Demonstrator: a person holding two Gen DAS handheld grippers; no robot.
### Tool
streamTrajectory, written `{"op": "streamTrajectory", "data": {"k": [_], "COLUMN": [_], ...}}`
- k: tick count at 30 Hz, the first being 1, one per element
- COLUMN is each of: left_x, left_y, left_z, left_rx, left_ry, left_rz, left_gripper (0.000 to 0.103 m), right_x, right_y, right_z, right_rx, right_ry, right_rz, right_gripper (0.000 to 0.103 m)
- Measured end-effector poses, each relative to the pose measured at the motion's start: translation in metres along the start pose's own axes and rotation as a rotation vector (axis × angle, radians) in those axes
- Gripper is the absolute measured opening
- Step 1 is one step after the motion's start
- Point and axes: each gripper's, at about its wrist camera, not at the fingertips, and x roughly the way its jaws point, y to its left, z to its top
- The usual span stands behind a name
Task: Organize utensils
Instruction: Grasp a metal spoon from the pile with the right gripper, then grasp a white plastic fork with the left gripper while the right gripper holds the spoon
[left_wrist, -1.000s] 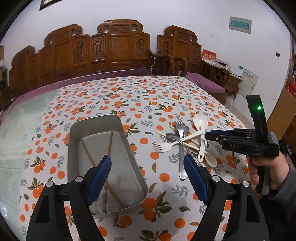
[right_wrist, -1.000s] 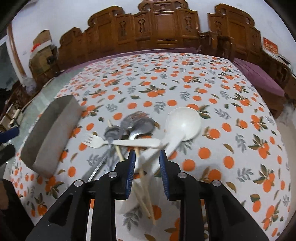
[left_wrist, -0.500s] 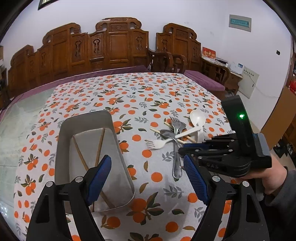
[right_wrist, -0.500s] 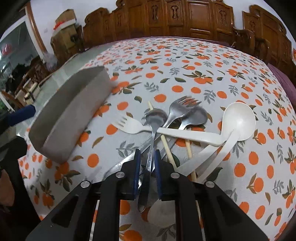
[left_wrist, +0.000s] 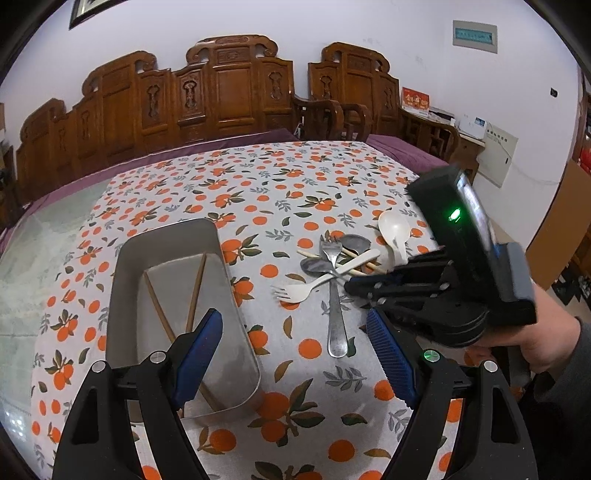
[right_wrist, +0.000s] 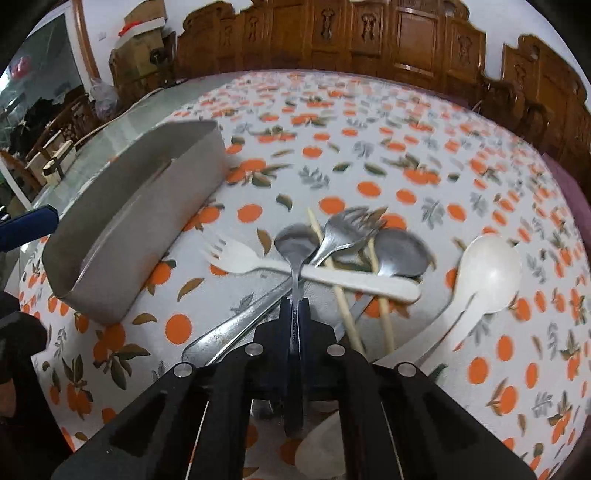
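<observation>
A grey metal tray (left_wrist: 168, 226) holds two brown chopsticks (left_wrist: 192, 295) and lies on the orange-print tablecloth; its side wall (right_wrist: 140, 229) shows in the right wrist view. To its right a pile holds a white plastic fork (right_wrist: 236, 258), a metal fork (right_wrist: 351, 225), a second metal spoon (right_wrist: 400, 251), a white ladle spoon (right_wrist: 487, 273) and pale chopsticks (right_wrist: 343, 306). My right gripper (right_wrist: 294, 308) is shut on the handle of a small metal spoon (right_wrist: 297, 242). The right gripper (left_wrist: 352, 287) also shows at the pile's edge. My left gripper (left_wrist: 291, 321) hangs open above the cloth, nothing between its fingers.
A person's hand (left_wrist: 535, 343) holds the right gripper at the table's right side. Carved wooden chairs (left_wrist: 229, 92) line the far edge. The cloth beyond the pile and tray is bare (left_wrist: 258, 184). A glass tabletop strip (left_wrist: 33, 258) lies left of the tray.
The right gripper slid left over the pile, from the white utensils to the small metal spoon, and its jaws closed on that spoon's handle. The left gripper stayed open and barely moved.
</observation>
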Motion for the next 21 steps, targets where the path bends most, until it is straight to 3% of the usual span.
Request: {"op": "streamTrajectory", "data": {"k": [4,9,16,21], "left_x": [0.005,0.018,0.061,0.103], "left_y": [-0.001,-0.006,-0.025,-0.031], "left_z": [0.005,0.019,0.044,0.049], "left_rx": [0.004,0.025,0.119,0.181], "left_ry": [0.023,0.047,0.129,0.259], "left_rz": [0.002,0.002,-0.036,-0.027], "left_gripper": [0.077,0.077,0.06,0.047], "right_x": [-0.03,-0.049,-0.06,-0.063], "right_y": [-0.016,-0.045,-0.075,-0.089], "right_z": [0.005,0.006,0.001,-0.002], "right_rx": [0.043,0.1,0.154,0.187], "right_ry": [-0.086,-0.132,-0.152,-0.155], "right_rz": [0.012,0.007,-0.006,-0.004], "right_gripper": [0.005,0.005,0.005,0.005]}}
